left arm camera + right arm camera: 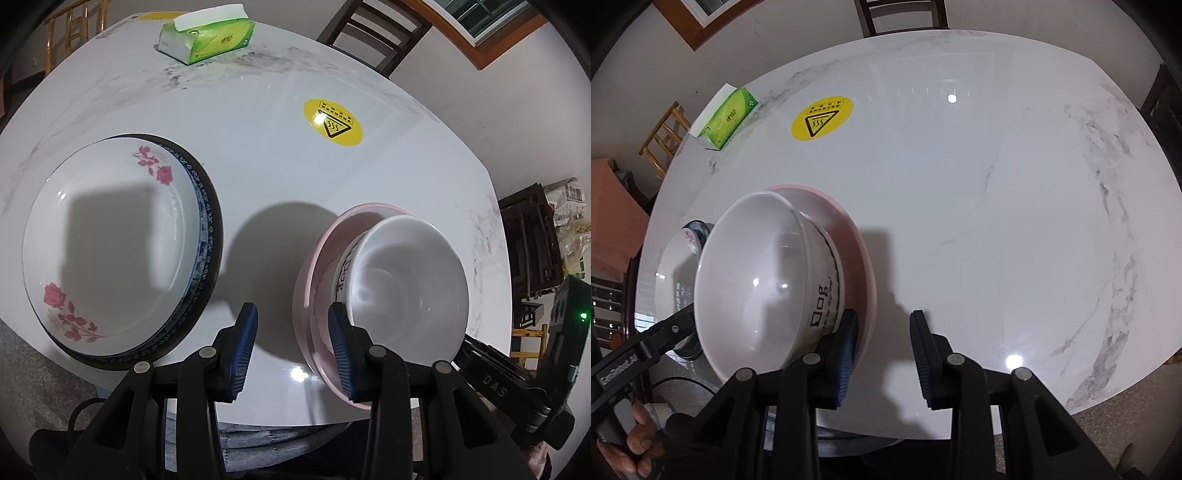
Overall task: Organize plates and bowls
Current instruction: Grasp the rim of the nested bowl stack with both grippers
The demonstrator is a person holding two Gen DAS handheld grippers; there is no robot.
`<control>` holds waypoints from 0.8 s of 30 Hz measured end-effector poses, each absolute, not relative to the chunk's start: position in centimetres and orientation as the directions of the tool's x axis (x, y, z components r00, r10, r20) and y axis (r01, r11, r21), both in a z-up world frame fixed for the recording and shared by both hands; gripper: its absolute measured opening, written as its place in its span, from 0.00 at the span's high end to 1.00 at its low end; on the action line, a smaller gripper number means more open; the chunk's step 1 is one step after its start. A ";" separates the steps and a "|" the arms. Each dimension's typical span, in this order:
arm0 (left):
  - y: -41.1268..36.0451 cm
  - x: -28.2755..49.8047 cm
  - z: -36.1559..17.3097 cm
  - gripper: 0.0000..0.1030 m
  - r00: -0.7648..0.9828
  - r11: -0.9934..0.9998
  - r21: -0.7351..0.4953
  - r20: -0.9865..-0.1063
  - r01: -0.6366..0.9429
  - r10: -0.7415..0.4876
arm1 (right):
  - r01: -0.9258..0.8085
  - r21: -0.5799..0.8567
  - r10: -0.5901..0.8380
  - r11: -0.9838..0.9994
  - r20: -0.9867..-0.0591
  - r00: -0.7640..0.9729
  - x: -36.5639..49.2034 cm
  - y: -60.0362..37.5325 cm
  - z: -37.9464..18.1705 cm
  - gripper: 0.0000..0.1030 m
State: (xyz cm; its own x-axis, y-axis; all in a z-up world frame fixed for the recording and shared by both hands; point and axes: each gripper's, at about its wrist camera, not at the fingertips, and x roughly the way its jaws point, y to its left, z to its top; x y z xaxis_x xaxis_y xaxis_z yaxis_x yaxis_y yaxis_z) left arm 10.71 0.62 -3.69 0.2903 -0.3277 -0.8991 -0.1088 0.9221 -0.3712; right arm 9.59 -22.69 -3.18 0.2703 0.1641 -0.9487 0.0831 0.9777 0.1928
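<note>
Jaws apart on both grippers, left gripper [291,350] and right gripper [884,356], flanking white bowl [406,284] nested crookedly in pink bowl [314,280]; likely to topple if nudged.

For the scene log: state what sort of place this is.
Most likely a home dining room: a marble-look dining table with wooden chairs around it, stacked plates and bowls, and a tissue pack on top.
</note>
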 end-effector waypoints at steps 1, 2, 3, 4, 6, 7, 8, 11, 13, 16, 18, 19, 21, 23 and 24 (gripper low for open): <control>0.4 10.9 -3.7 0.68 0.294 0.923 -0.371 -0.897 -0.099 -0.329 | 0.097 0.194 0.162 0.976 -0.950 0.268 9.7 -22.9 -3.4 0.71; 0.3 11.0 -3.7 0.68 0.298 0.924 -0.369 -0.897 -0.096 -0.327 | 0.101 0.195 0.162 0.975 -0.950 0.267 9.9 -23.0 -3.5 0.71; 0.2 11.2 -3.7 0.68 0.302 0.924 -0.370 -0.895 -0.094 -0.327 | 0.106 0.202 0.168 0.974 -0.948 0.270 10.0 -23.2 -3.6 0.71; 0.1 11.3 -3.7 0.68 0.302 0.923 -0.374 -0.894 -0.093 -0.332 | 0.114 0.207 0.170 0.972 -0.947 0.272 10.1 -23.4 -3.6 0.71; 0.0 11.5 -3.8 0.68 0.296 0.918 -0.385 -0.891 -0.092 -0.344 | 0.122 0.203 0.163 0.972 -0.947 0.277 10.3 -23.8 -3.7 0.71; 0.0 11.5 -3.9 0.68 0.292 0.917 -0.387 -0.892 -0.093 -0.346 | 0.129 0.201 0.159 0.971 -0.947 0.279 10.4 -24.0 -3.7 0.71; -0.1 11.5 -3.9 0.68 0.290 0.919 -0.385 -0.893 -0.092 -0.345 | 0.136 0.202 0.158 0.970 -0.947 0.280 10.5 -24.1 -3.7 0.71; 0.0 11.3 -4.0 0.69 0.279 0.923 -0.373 -0.901 -0.100 -0.334 | 0.149 0.205 0.156 0.967 -0.946 0.283 10.6 -24.4 -3.7 0.71; 0.2 11.1 -4.3 0.69 0.269 0.916 -0.385 -0.899 -0.111 -0.346 | 0.152 0.206 0.157 0.967 -0.946 0.285 10.7 -24.5 -3.7 0.71; -0.2 11.1 -4.3 0.70 0.261 0.923 -0.371 -0.905 -0.100 -0.335 | 0.152 0.203 0.154 0.967 -0.946 0.287 10.7 -24.5 -3.7 0.72; -0.5 11.4 -4.6 0.72 0.246 0.927 -0.363 -0.911 -0.094 -0.332 | 0.152 0.197 0.147 0.969 -0.946 0.288 10.7 -24.4 -3.6 0.72; -0.8 11.5 -4.9 0.74 0.236 0.928 -0.360 -0.914 -0.095 -0.330 | 0.148 0.193 0.144 0.970 -0.946 0.290 10.7 -24.3 -3.6 0.72; -1.1 11.7 -5.1 0.75 0.236 0.932 -0.349 -0.918 -0.098 -0.319 | 0.150 0.199 0.149 0.968 -0.945 0.291 10.7 -24.4 -3.7 0.72; -1.3 11.9 -5.3 0.76 0.237 0.933 -0.346 -0.919 -0.103 -0.315 | 0.145 0.201 0.153 0.969 -0.945 0.291 10.7 -24.4 -3.7 0.72; -1.3 12.0 -5.4 0.76 0.238 0.933 -0.345 -0.920 -0.105 -0.313 | 0.143 0.199 0.150 0.970 -0.944 0.293 10.6 -24.4 -3.6 0.72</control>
